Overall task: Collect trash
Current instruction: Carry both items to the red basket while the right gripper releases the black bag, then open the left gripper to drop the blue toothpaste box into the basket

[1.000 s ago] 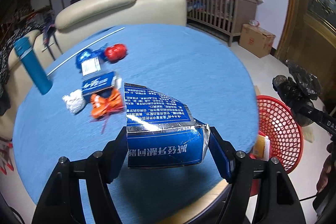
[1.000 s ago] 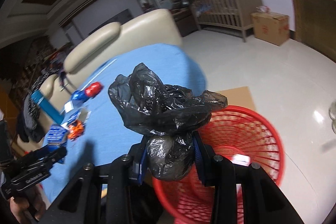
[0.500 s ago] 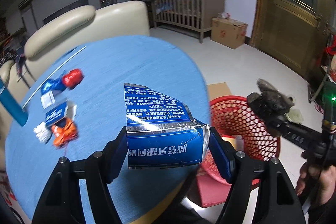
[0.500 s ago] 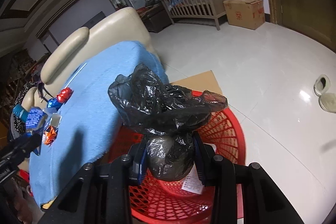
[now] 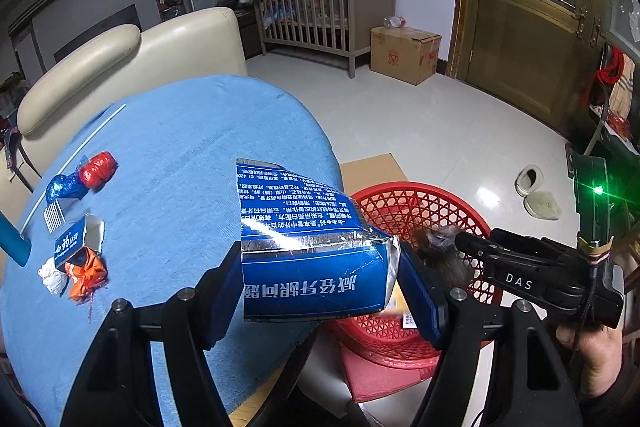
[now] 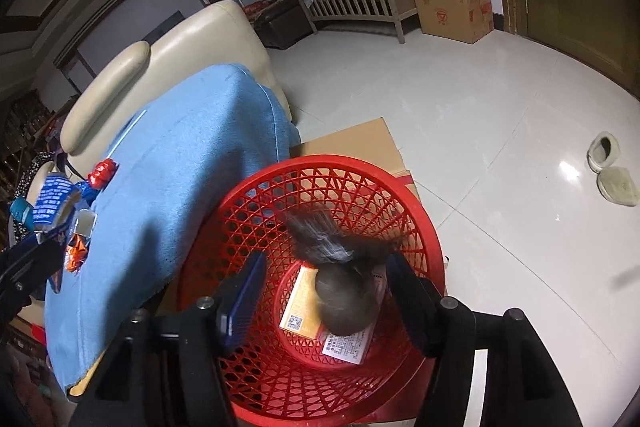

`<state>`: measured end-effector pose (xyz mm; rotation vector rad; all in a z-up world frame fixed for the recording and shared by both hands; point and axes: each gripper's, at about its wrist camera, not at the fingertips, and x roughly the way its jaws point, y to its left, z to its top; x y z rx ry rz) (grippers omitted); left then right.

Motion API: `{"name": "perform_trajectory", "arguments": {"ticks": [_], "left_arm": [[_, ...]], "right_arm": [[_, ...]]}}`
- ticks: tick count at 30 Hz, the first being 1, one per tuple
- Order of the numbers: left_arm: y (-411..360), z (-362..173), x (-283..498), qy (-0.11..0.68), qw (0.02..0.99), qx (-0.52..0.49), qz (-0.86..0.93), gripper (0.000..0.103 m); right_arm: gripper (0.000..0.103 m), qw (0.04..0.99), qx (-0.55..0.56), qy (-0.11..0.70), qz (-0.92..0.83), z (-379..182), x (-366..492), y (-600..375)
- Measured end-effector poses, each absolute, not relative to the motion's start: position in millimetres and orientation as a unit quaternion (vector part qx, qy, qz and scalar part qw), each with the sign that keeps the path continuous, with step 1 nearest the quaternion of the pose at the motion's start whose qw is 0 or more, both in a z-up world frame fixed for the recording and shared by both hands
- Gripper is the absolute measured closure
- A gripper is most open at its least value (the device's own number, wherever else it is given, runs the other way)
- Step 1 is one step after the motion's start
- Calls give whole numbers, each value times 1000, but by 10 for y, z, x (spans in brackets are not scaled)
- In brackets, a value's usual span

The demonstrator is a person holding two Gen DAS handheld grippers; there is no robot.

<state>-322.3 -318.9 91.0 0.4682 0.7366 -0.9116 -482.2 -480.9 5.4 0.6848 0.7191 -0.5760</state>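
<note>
**Black bag in the red basket, blue box clamped in the left tongs**

The right tongs (image 6: 322, 297) stand apart above the red basket (image 6: 256, 203), with nothing between the two fingers. Just ahead of them, inside the basket, is the knotted black bag (image 6: 340, 291), blurred, its loose top pointing away from the tongs. Under the bag on the basket floor lie a yellow card (image 6: 300, 303) and a white printed slip (image 6: 346, 347). The basket sits on the floor over a flattened piece of cardboard (image 6: 352, 143), touching the edge of the blue-covered counter (image 6: 180, 155) to the left of the right tongs.

The left tongs (image 5: 320, 283) are clamped on a torn blue box (image 5: 312, 259) with white lettering and a silver inner lining; the box stands up between the fingers and leans forward over the counter's edge (image 5: 180, 155). To the right of the left tongs the basket (image 5: 420, 203) and the right tongs (image 5: 472, 247) are in view, held by a hand (image 5: 592, 359).

Farther out on the counter, ahead and to the left of the left tongs, more rubbish lies in a loose cluster: a red foil wad (image 5: 97, 163) touching a blue foil wad (image 5: 66, 185), a small blue carton (image 5: 74, 239), an orange wrapper (image 5: 86, 273) and a white crumpled scrap (image 5: 51, 277). A thin white stick (image 5: 76, 157) lies beyond them.
</note>
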Motion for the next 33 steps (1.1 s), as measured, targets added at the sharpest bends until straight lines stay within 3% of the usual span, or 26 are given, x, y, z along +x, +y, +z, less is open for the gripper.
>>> {"name": "perform_trajectory", "arguments": {"ticks": [14,19,25,33], "left_arm": [[-3561,794,-3409,356,776,244,-459,28],[-3798,589,-3370,400,752,250,-460,26],[-3833,403,-3454,421,727,281,-463,26],[-3729,514,-3351,446,710,230,-495,25]], "right_arm": [[37,857,325,242,-318,552,-5139,-4876],[37,853,337,195,-347,707,-5350,-4954],[37,853,340,192,-346,745,-5385,-4970],[37,865,330,210,-313,748,-5131,-4782]]}}
